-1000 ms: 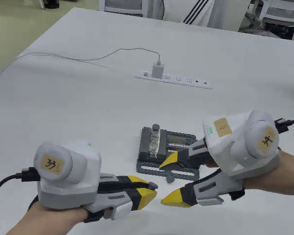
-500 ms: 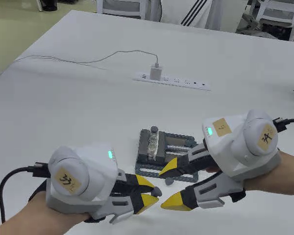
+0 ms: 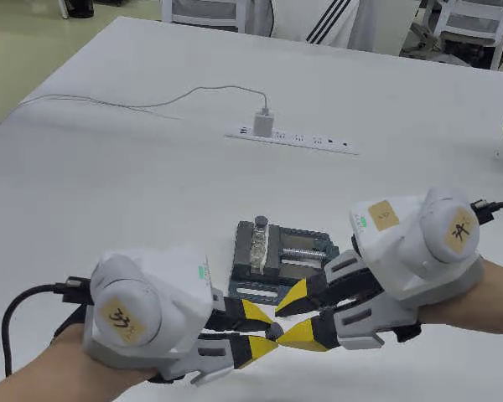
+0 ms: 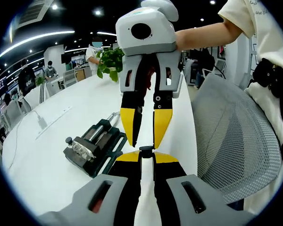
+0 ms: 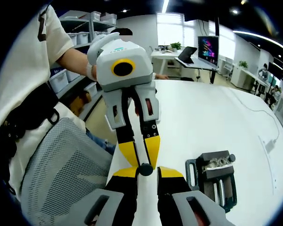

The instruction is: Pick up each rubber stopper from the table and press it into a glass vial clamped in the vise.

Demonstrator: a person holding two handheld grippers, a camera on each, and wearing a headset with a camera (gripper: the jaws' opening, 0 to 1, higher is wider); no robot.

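Rubber stopper (image 4: pixel 146 149) pinched by left gripper (image 3: pixel 271 332), right gripper (image 3: pixel 280 328) jaws slightly apart at it, 6 o'clock of vise (image 3: pixel 277 260): left releasing b4 right clamps = prob drop.

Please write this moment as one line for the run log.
left claw: shut on rubber stopper | right claw: open, tips beside the stopper | vise: holds glass vial, capped | phase: likely handover
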